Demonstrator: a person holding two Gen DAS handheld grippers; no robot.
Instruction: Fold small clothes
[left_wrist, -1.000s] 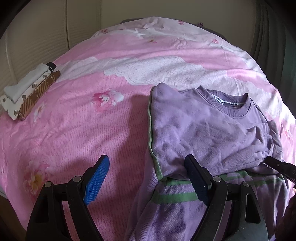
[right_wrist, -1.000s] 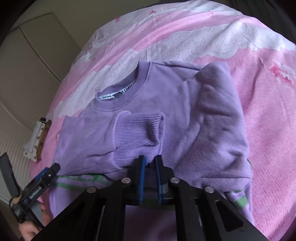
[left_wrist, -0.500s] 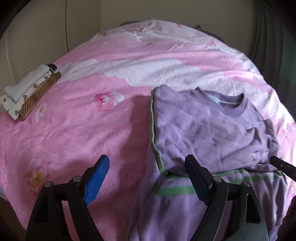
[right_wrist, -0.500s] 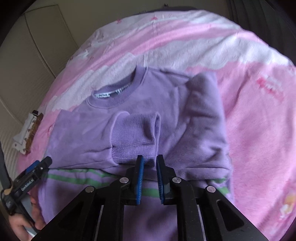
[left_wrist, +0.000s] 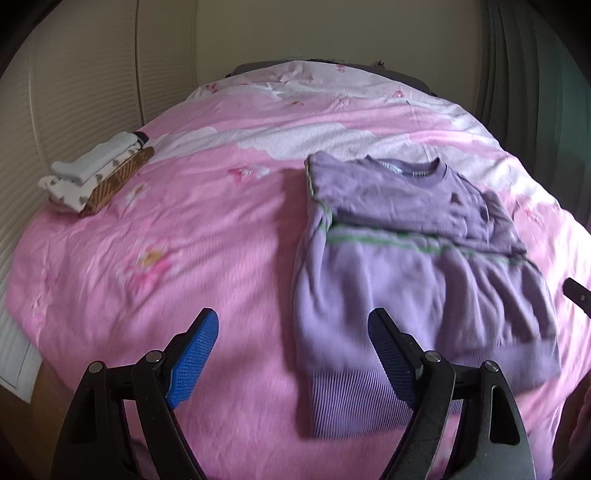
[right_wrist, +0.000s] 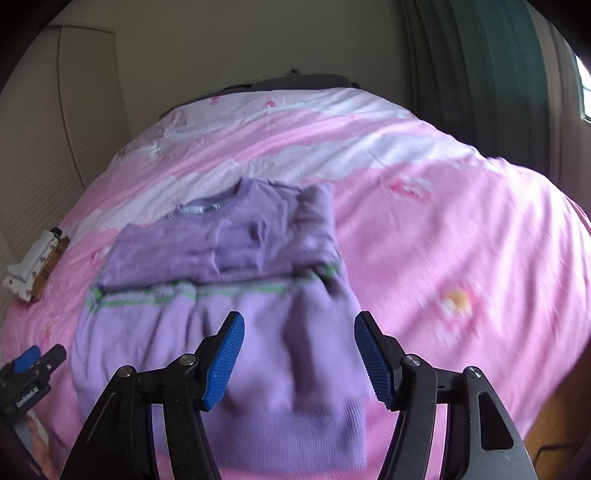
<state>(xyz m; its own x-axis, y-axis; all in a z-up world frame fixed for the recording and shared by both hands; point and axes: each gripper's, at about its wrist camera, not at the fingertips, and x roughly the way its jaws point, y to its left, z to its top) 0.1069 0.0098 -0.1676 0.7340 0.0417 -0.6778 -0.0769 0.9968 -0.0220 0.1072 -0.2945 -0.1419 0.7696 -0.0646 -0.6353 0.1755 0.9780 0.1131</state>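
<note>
A small purple sweater (left_wrist: 413, 273) with a green stripe lies flat on the pink bed (left_wrist: 184, 240), sleeves folded in over its chest and collar at the far end. My left gripper (left_wrist: 291, 354) hangs open above the sweater's near left hem corner, holding nothing. In the right wrist view the same sweater (right_wrist: 229, 280) lies ahead. My right gripper (right_wrist: 299, 354) hovers over its lower half with its jaws opening and no cloth pinched between them. The folded sleeve cuff (right_wrist: 243, 243) rests on the chest. The left gripper (right_wrist: 31, 369) shows at the left edge of that view.
A stack of folded small clothes (left_wrist: 99, 177) sits at the bed's far left edge, also visible as the folded stack (right_wrist: 37, 266). Cream wardrobe doors (left_wrist: 74, 92) stand left of the bed and a dark green curtain (right_wrist: 480, 74) hangs at the right.
My right gripper let go of the sleeve cuff, opened and drew back towards the hem. The left gripper also pulled back, staying open. The sleeve now lies on the chest.
</note>
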